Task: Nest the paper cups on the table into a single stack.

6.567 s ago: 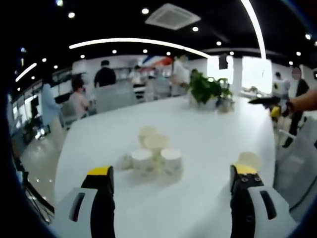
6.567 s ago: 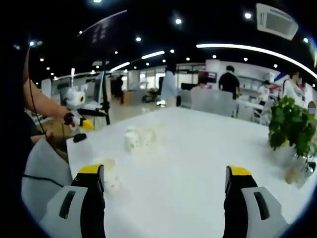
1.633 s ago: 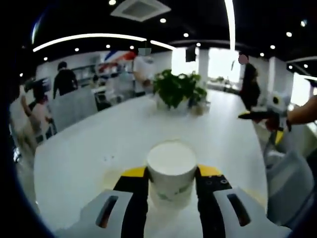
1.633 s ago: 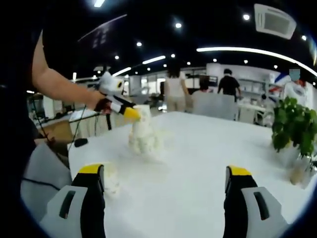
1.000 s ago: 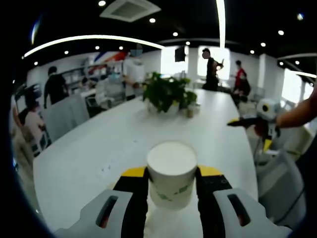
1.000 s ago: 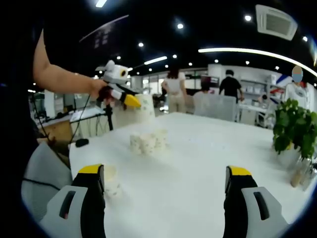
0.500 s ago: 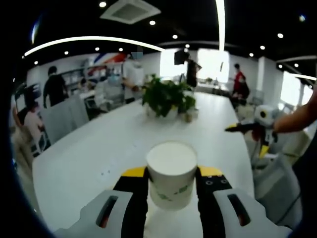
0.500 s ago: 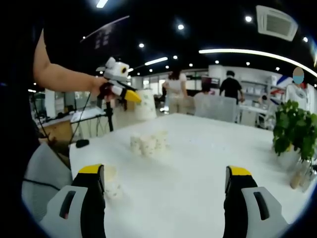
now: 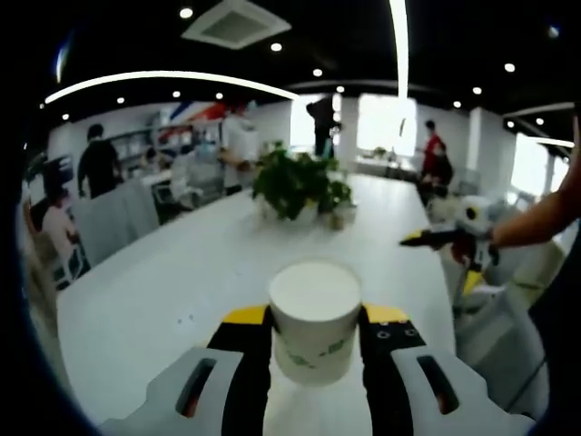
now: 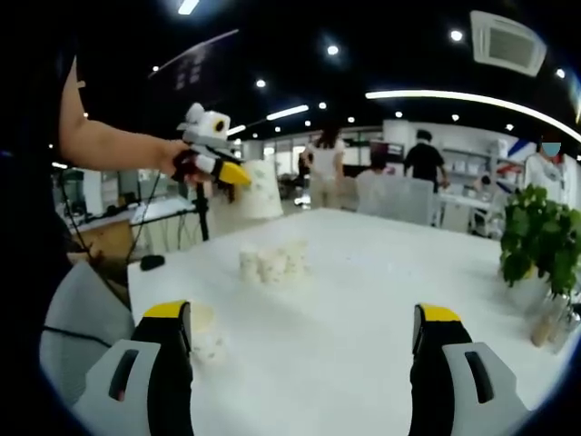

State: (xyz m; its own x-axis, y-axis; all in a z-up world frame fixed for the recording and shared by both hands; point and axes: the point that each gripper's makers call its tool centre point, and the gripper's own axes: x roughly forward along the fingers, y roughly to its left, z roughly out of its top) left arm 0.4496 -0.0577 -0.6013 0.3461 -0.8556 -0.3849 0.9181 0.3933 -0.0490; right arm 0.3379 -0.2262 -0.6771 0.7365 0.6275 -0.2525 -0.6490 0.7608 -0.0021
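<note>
1. My left hand-held gripper (image 9: 315, 320) clamps a paper cup (image 9: 315, 318) with a green print, unreadable, aloft above the white bench (image 9: 182, 282).
2. My right hand-held gripper (image 10: 304, 341) hangs open; clustered cups (image 10: 270, 262) stand ahead, one cup (image 10: 204, 331) beside its left jaw.

A white paper cup (image 9: 315, 320) printed with small green marks sits between the yellow-tipped black jaws of the left gripper (image 9: 315, 318), above a glossy white table (image 10: 363, 300), a green plant (image 9: 292, 182) beyond.
</note>
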